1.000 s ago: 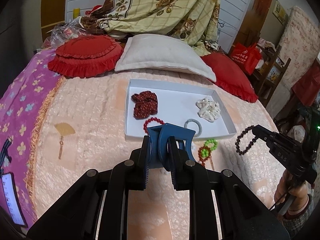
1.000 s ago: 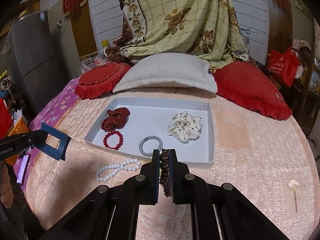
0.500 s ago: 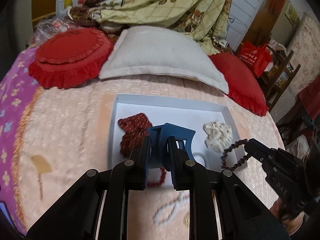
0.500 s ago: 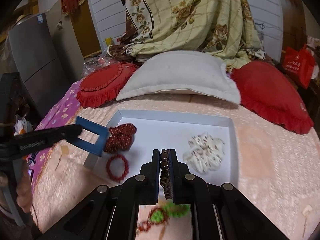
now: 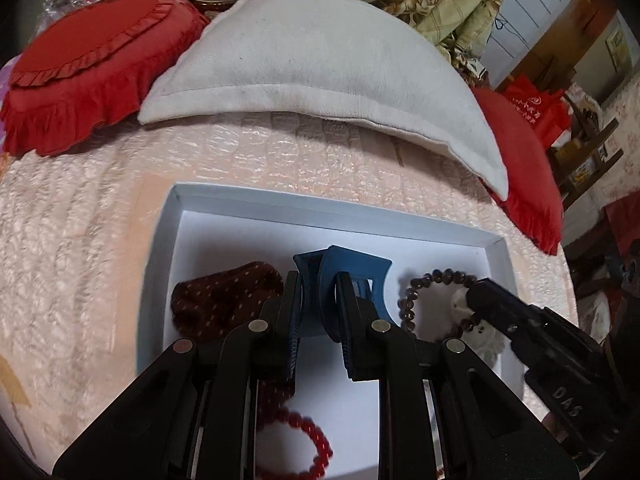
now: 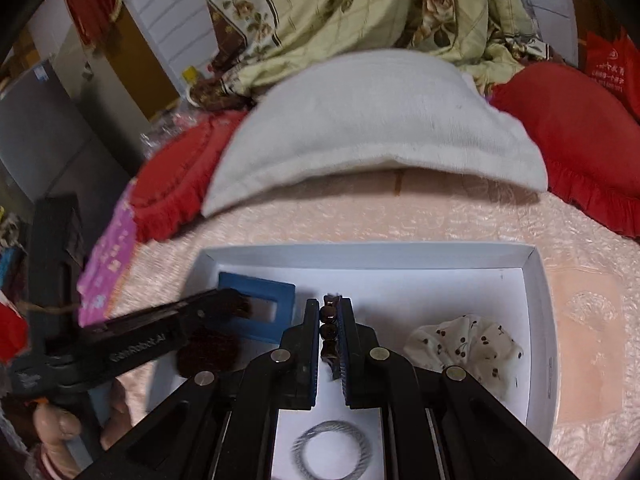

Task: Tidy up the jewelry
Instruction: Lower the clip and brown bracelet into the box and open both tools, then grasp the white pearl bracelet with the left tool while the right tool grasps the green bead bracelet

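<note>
A: Largest item?

B: Bed with a pale pink quilted coverlet [image 5: 80,208]. At its head: an off-white rectangular pillow [image 5: 320,64], flanked by a round red frilled cushion [image 5: 88,60] and a second red cushion [image 6: 572,128]; a yellow-green floral checked blanket [image 6: 360,4] is heaped behind.

A: Next?

B: Shallow white cardboard tray [image 5: 328,216], flat on the coverlet below the pillow.

A: Contents of the tray?

B: Dark red dotted fabric scrunchie [image 5: 224,300], left part. Cream scrunchie with a small cherry print [image 6: 468,344], right part. Grey twisted hair tie [image 6: 332,452], near edge, blurred. Red bead bracelet [image 5: 308,444], near left, partly hidden by the gripper.

A: Tools?

B: Left gripper [image 5: 318,300]: fingers pinching a blue plastic claw hair clip [image 5: 344,272], held above the middle-left of the tray beside the dark red scrunchie. Whether the clip touches the tray floor, cannot tell. Right gripper [image 6: 329,328]: fingers pressed on a dark brown bead bracelet [image 5: 432,284], whose loop hangs over the right half of the tray, close to the cream scrunchie. Part of a hand [image 6: 56,432] shows on the left gripper's handle.

A: Positions of the two relative to each other?

B: Side by side over the tray, apart.
</note>
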The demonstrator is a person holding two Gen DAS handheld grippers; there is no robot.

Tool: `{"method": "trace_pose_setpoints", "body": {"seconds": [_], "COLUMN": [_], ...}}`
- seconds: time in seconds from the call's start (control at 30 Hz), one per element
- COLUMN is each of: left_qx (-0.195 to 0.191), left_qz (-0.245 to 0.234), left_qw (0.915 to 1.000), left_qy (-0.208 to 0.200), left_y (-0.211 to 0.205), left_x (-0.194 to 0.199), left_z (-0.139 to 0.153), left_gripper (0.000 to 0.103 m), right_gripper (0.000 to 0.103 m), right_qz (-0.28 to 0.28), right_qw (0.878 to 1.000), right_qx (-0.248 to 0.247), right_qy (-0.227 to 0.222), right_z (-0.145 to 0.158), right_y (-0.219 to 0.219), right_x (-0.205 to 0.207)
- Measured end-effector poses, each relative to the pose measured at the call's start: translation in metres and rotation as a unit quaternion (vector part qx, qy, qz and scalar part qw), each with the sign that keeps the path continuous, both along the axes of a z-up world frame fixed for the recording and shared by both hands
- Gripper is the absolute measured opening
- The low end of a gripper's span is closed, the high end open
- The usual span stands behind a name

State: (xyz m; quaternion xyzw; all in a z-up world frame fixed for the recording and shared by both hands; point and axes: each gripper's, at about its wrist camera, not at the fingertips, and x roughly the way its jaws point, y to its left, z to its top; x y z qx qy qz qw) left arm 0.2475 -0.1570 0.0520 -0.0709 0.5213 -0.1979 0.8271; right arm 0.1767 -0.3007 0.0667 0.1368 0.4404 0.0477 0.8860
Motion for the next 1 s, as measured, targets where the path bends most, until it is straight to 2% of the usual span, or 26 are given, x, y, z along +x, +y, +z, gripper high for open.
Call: {"method": "trace_pose_setpoints", "body": {"seconds": [0.23,0.3,0.37,0.4,0.53,0.6,0.8,1.0], "left_qx": [0.017,0.009,-0.008,-0.014,-0.034,-0.032,-0.011,0.01], "left_qz": [-0.006,-0.01,-0.013,-0.012,-0.016,-0.015,-0.008,-0.002], "left_qw": [0.9997,0.9998,0.9998,0.9998,0.9992,0.9992,0.9986,0.9974], "left_qy": [-0.016,-0.013,-0.01,-0.01,-0.012,-0.017,-0.05,-0.071], "left_y": [-0.004,-0.003,-0.001,0.0,0.004,0.006,0.017,0.042], "left_x": [0.002,0.001,0.0,-0.002,-0.008,-0.014,-0.051,-0.114], "left_z": [0.0,0.0,0.002,0.004,0.015,0.024,0.057,0.074], "left_gripper": [0.016,0.022,0.035,0.038,0.041,0.041,0.041,0.041], "right_gripper": [0.008,0.008,0.008,0.009,0.024,0.026,0.026,0.026], "right_qz": [-0.012,-0.015,-0.016,-0.018,-0.022,-0.024,-0.019,-0.012], "right_qw": [1.0,0.999,0.999,0.999,0.999,0.999,0.997,0.997], "right_qx": [-0.017,-0.025,-0.026,-0.026,-0.036,-0.047,-0.066,-0.063], "right_qy": [0.013,0.015,0.02,0.021,0.009,-0.001,-0.03,-0.044], "right_z": [-0.016,-0.017,-0.018,-0.018,-0.007,0.003,0.039,0.054], "right_y": [-0.011,-0.012,-0.014,-0.015,-0.015,-0.013,-0.007,-0.005], "right_x": [0.006,0.006,0.007,0.006,-0.003,-0.009,-0.044,-0.112]}}
